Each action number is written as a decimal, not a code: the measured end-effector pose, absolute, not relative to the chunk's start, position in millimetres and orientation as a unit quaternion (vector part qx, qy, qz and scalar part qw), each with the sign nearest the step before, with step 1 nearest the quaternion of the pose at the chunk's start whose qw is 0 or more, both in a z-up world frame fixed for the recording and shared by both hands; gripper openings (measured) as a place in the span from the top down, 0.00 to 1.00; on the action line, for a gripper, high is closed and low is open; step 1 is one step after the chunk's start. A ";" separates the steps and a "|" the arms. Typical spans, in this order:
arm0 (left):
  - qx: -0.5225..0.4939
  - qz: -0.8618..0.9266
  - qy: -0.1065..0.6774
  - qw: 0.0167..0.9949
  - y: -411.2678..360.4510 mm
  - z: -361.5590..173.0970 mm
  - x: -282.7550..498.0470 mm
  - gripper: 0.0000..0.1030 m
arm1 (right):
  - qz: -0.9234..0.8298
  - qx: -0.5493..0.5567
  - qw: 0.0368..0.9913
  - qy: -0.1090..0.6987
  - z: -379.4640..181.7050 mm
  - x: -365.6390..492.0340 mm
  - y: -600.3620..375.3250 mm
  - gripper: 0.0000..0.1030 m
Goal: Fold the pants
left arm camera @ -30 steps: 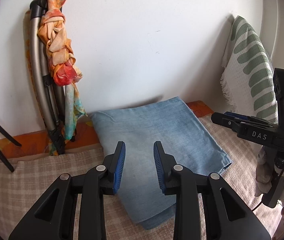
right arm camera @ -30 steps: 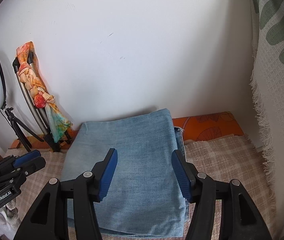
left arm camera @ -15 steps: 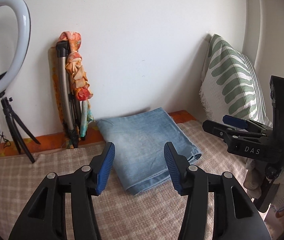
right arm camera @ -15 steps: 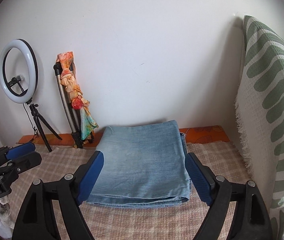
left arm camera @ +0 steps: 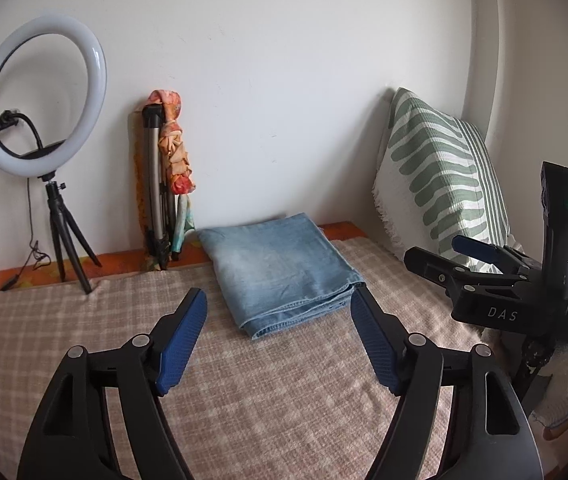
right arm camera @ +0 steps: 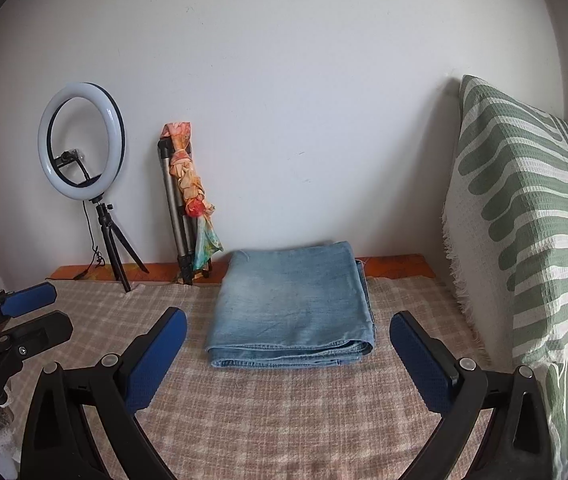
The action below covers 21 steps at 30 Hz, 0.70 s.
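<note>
Light blue denim pants lie folded into a neat rectangle on the checked bedspread, near the wall. My left gripper hovers well short of the pants, its jaws still opening with nothing between them. My right gripper also hangs back from the pants with its jaws opening wide and empty. In the left wrist view the right gripper shows at the right edge, held by a gloved hand. In the right wrist view the left gripper shows at the left edge.
A ring light on a small tripod stands at the back left. A folded stand with an orange scarf leans on the wall. A green-and-white patterned cushion rises at the right.
Both grippers have pulled back and upward from the folded pants, which now look smaller and farther off. Both pairs of jaws have spread wider. The pants lie still.
</note>
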State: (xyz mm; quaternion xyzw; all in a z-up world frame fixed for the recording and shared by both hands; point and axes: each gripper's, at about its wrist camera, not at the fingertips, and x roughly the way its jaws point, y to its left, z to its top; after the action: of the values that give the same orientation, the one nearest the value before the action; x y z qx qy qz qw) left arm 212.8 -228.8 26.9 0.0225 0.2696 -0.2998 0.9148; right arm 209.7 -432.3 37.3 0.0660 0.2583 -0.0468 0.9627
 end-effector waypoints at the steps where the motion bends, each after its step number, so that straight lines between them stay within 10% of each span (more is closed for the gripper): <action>1: 0.023 -0.298 0.269 0.916 -226.0 27.4 206.7 0.25 | -0.046 0.067 0.963 0.257 37.3 203.0 -429.3 0.00; 21: 0.031 -0.266 0.258 0.928 -172.9 2.7 138.6 0.19 | -0.079 0.053 0.963 0.250 8.3 114.6 -378.0 0.00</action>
State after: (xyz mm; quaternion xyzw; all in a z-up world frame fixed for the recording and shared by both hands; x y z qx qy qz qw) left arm 138.6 -172.9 2.7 0.0309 0.2581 -0.2664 0.9282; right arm 114.6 -378.0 8.3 0.0529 0.2504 -0.0785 0.9635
